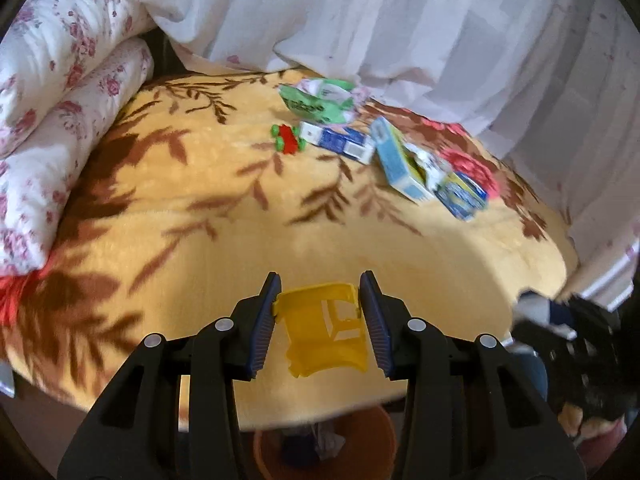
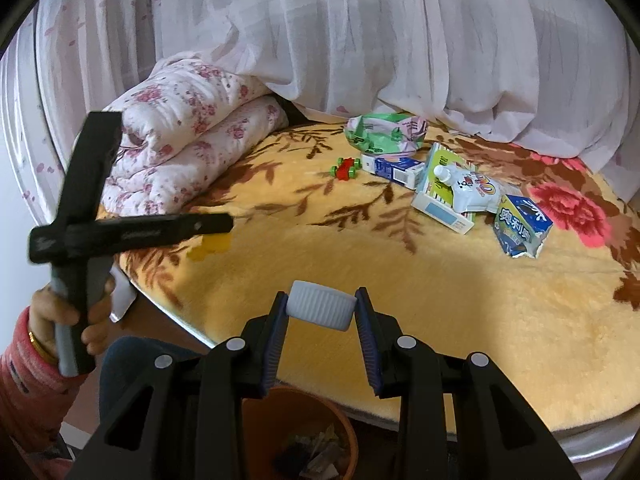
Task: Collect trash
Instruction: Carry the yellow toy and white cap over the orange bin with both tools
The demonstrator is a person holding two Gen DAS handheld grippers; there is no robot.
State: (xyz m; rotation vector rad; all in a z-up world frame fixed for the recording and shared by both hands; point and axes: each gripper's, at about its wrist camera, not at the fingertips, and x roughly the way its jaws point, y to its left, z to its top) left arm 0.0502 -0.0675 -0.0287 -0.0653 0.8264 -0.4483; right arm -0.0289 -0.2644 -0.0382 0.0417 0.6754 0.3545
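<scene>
Nearest, below the bed's edge, an orange bin point(image 2: 296, 432) holds scraps too dim to name, and its rim is cut off by both hand-held grippers. Above it, the right hand-held gripper point(image 2: 322, 312) is closed on one white ribbed cap point(image 2: 322, 309); the left hand-held gripper point(image 1: 320, 308) is closed on one yellow plastic piece point(image 1: 324, 328), its shape hard to read. In the right view the left tool is seen from the side, a hand point(image 2: 68, 316) on its handle, blurred. Beyond the bin, on the bed's yellow blanket point(image 2: 400, 280), lie one red-and-green toy car point(image 2: 345, 168), three cartons point(image 2: 394, 170), point(image 2: 444, 196), point(image 2: 520, 226), one white pouch point(image 2: 472, 192) and one crumpled green wrapper point(image 2: 384, 132). Farther left of the bin sits one folded floral quilt point(image 2: 192, 128); a white curtain point(image 2: 400, 40) hangs behind.
</scene>
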